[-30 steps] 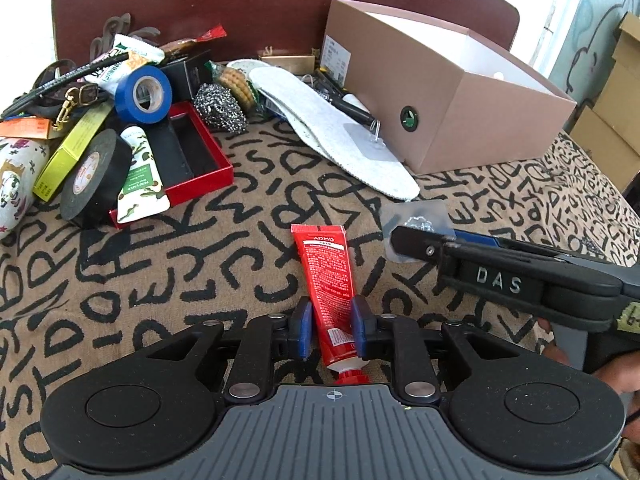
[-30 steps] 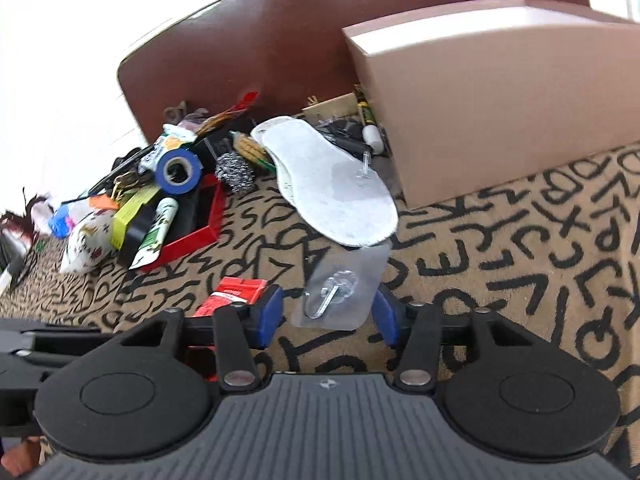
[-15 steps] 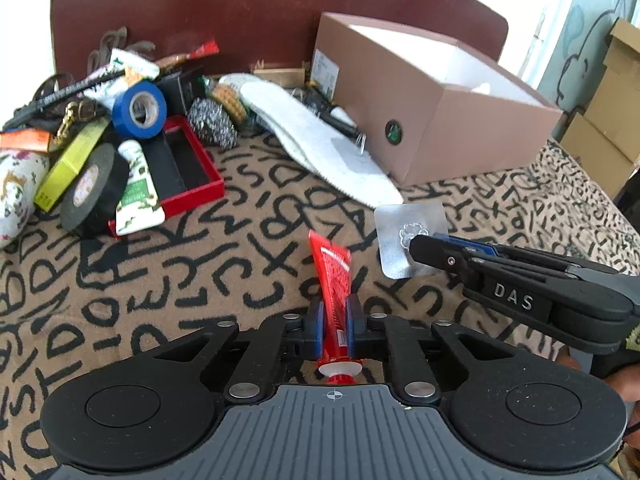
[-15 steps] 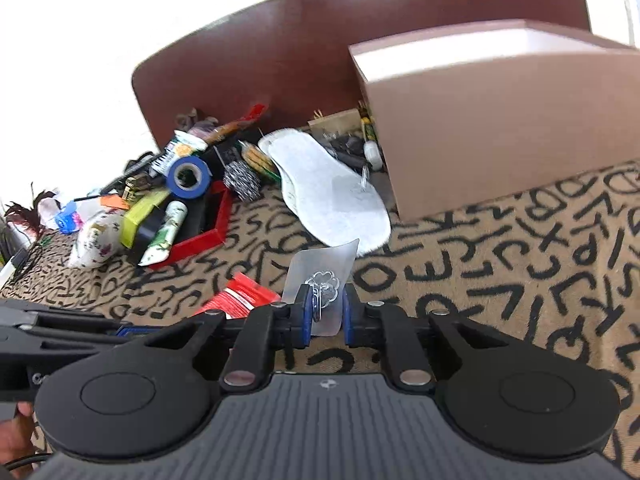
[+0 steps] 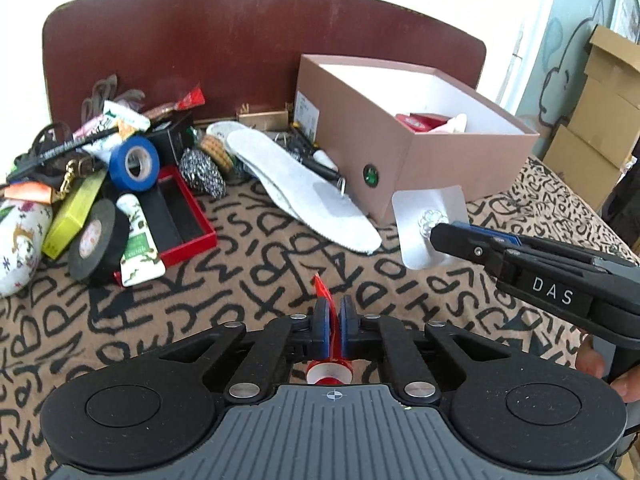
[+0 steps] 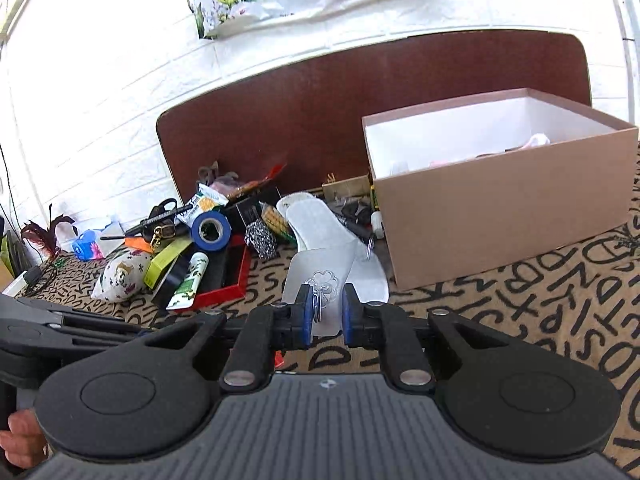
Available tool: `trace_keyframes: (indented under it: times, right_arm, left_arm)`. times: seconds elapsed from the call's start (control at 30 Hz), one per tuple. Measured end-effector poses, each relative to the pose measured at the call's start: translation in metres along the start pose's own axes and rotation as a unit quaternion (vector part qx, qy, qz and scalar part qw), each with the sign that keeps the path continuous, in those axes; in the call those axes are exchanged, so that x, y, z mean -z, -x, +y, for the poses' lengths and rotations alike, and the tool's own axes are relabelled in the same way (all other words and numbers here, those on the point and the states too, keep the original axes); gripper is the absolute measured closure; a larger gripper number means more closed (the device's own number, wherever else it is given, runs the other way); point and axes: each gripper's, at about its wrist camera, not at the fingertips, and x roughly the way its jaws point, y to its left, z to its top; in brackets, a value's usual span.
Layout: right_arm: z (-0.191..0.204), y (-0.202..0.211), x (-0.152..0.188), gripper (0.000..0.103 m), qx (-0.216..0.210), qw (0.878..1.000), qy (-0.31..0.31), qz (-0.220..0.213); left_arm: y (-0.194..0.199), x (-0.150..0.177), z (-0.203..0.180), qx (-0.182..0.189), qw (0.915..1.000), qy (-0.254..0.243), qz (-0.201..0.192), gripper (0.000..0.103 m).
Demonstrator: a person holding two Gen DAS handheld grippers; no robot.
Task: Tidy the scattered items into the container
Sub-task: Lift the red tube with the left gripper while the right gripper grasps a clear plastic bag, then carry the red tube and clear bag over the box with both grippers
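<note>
My left gripper (image 5: pixel 334 330) is shut on a red tube (image 5: pixel 322 291), held edge-on above the patterned cloth, cap (image 5: pixel 329 374) toward the camera. My right gripper (image 6: pixel 325 316) is shut on a clear adhesive wall hook (image 6: pixel 320 276), lifted off the cloth; it also shows in the left wrist view (image 5: pixel 428 224), in front of the box. The open brown cardboard box (image 5: pixel 448 160) stands at the back right with a few items inside; it also shows in the right wrist view (image 6: pixel 500 208).
A pile lies at the back left: blue tape (image 5: pixel 134 163), black tape (image 5: pixel 94 240), red tray (image 5: pixel 188 236), steel scourer (image 5: pixel 201 174), green-white tube (image 5: pixel 138 248). A white insole (image 5: pixel 304 196) lies beside the box. A dark headboard (image 5: pixel 240 48) stands behind.
Both grippers closed on their items and lifted them: the left raised the red tube off the cloth, the right raised the clear hook, and both views rose and tilted toward the box.
</note>
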Motion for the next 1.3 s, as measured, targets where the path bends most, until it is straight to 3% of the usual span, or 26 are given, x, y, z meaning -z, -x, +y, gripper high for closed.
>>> trace_keyframes:
  times: [0.23, 0.27, 0.3, 0.4, 0.47, 0.5, 0.63, 0.9, 1.3]
  right_arm:
    - [-0.003, -0.001, 0.007, 0.087, 0.0, 1.0, -0.008, 0.011]
    - [-0.004, -0.001, 0.008, 0.087, 0.001, 1.0, -0.009, 0.012]
    - [-0.005, -0.001, 0.008, 0.087, 0.002, 1.0, -0.01, 0.013]
    - [-0.006, -0.001, 0.009, 0.087, 0.004, 1.0, -0.012, 0.014]
    - [-0.007, 0.0, 0.009, 0.087, 0.006, 1.0, -0.013, 0.014]
    - [-0.007, 0.0, 0.009, 0.087, 0.006, 1.0, -0.014, 0.014]
    - [-0.007, 0.002, 0.009, 0.087, 0.007, 1.0, -0.008, 0.013]
    - [-0.005, 0.006, -0.008, 0.087, 0.004, 1.0, 0.011, -0.01]
    - [-0.031, 0.019, -0.086, 0.087, 0.053, 0.992, 0.066, -0.095]
  left_arm:
    - [-0.02, 0.015, -0.006, -0.012, 0.9972, -0.041, 0.062, 0.1]
    - [-0.023, 0.018, -0.007, -0.012, 0.9965, -0.045, 0.069, 0.096]
    - [-0.027, 0.02, -0.009, -0.01, 0.9958, -0.051, 0.075, 0.077]
    - [-0.038, 0.025, -0.012, -0.017, 0.9941, -0.062, 0.088, 0.072]
    - [-0.043, 0.026, -0.015, -0.024, 0.9935, -0.072, 0.085, 0.08]
    - [-0.044, 0.025, -0.016, -0.029, 0.9931, -0.078, 0.082, 0.1]
    - [-0.04, 0.015, -0.011, -0.02, 0.9951, -0.06, 0.076, 0.102]
    - [-0.018, -0.018, -0.014, -0.011, 0.9977, -0.062, 0.026, 0.102]
    - [-0.006, -0.115, -0.05, 0.018, 0.9927, -0.104, -0.059, 0.101]
